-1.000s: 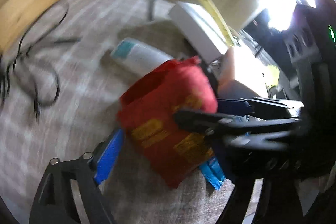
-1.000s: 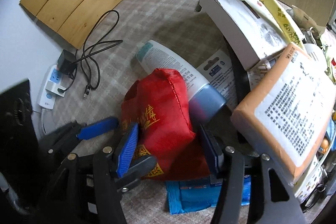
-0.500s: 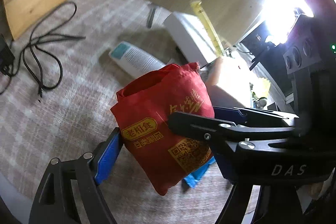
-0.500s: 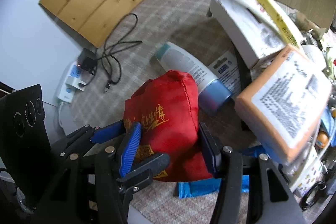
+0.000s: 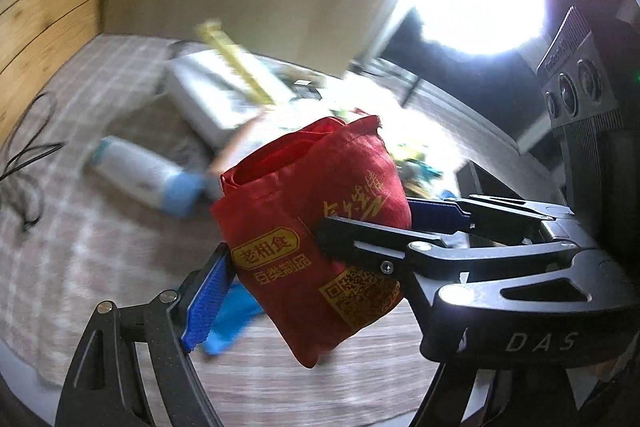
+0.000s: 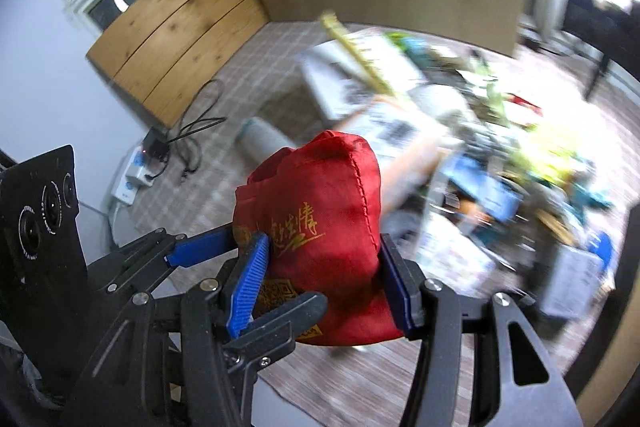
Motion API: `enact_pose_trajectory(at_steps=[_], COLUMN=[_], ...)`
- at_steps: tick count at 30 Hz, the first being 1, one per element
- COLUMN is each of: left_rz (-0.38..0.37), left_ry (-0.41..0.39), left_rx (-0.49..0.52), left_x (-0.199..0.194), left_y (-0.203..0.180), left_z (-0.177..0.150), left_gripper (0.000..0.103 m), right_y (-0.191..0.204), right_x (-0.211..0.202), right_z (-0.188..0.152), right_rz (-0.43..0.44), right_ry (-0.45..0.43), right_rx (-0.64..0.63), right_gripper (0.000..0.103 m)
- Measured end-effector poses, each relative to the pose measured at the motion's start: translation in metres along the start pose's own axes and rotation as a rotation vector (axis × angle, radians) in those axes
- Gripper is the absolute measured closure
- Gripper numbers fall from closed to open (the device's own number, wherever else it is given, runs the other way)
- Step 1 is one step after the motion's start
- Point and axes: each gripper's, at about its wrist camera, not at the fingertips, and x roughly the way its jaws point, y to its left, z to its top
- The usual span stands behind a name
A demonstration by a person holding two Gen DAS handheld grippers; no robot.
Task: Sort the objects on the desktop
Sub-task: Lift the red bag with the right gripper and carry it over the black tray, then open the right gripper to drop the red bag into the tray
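Red pouch [image 6: 316,227] is held clear above the checked surface [image 6: 240,75], gripped by both tools at once. Right tool [image 6: 324,283]: blue pads pressed against both sides of the pouch, jaws spread fairly wide around it. Left tool [image 5: 320,267]: one blue pad bears on the pouch's lower left edge; the other side is masked by the right tool's fingers (contact there cannot be confirmed). White bottle [image 5: 140,175] lies on the surface below, beside a white box [image 5: 200,95].
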Motion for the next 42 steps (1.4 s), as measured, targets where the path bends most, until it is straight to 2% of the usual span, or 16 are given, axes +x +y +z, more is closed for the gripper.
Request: enact_pose_trajectory(at_steps=[2,6,19,27,30,34,38,42], left_rz=[-0.019,-0.065,-0.244,-0.3,-0.301,-0.253,-0.235,-0.198], left_ry=[0.012,0.045,0.183,0.244,0.257,0.256,0.247,0.217], left_rx=[0.034,0.118,0.382,0.497,0.526,0.565,0.539,0.519], left_x=[0.007,0.027,0.096,0.122,0.126,0.128,0.121,0.105], left_y=[-0.024,-0.081,-0.266,-0.341,-0.355,-0.363,-0.344,-0.313], left_z=[0.0,-0.003,-0.04,-0.061,-0.066,-0.07,-0.062,-0.048], left_gripper=[0.024,0.024,0.026,0.027,0.025,0.024,0.025,0.025], right_y=[-0.018,-0.061,-0.203,-0.248,-0.26,-0.27,-0.274,-0.258], right_x=[-0.016,-0.053,-0.156,-0.19,-0.199,-0.212,-0.213,-0.207], right_z=[-0.01,-0.039,-0.157,-0.211,-0.223,-0.231,-0.225,-0.211], right_rz=[-0.061,-0.131,-0.29,-0.36,-0.373,-0.445,-0.439,-0.426], right_ry=[-0.043,-0.078,-0.148,-0.17,-0.174,-0.186,-0.191,-0.208], right_rx=[0.077,0.138,0.44,0.561,0.582,0.619,0.63,0.612], right_gripper=[0.049,0.049,0.049,0.049,0.049,0.049,0.049,0.049])
